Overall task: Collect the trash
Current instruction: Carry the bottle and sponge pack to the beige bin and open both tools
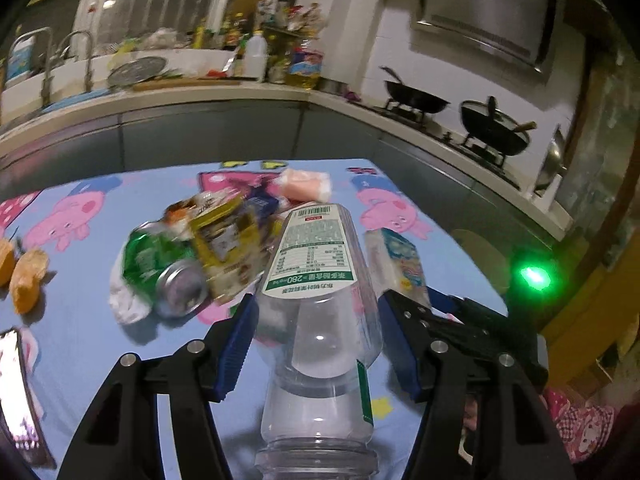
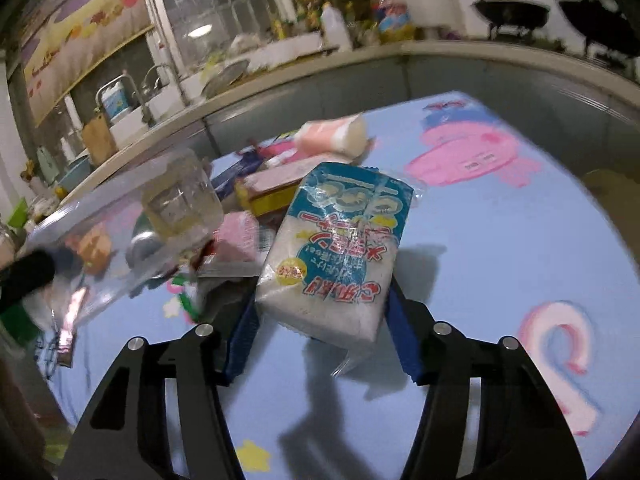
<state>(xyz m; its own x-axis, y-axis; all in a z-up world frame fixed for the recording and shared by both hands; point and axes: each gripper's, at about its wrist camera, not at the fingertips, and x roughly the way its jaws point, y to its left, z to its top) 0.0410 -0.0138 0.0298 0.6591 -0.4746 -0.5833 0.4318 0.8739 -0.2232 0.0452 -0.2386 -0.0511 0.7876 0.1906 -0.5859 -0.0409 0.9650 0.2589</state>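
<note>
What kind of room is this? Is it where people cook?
Yes, it looks like a home kitchen. Two black woks sit on a stove, a sink with taps runs along the counter, and bottles crowd the corner. The trash lies on a table with a cartoon pig cloth.

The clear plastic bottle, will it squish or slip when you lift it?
The clear plastic bottle looks empty, so probably light. Its thin see-through wall may dent when squeezed. Smooth and round, it might slip, or roll on the tablecloth.
</note>
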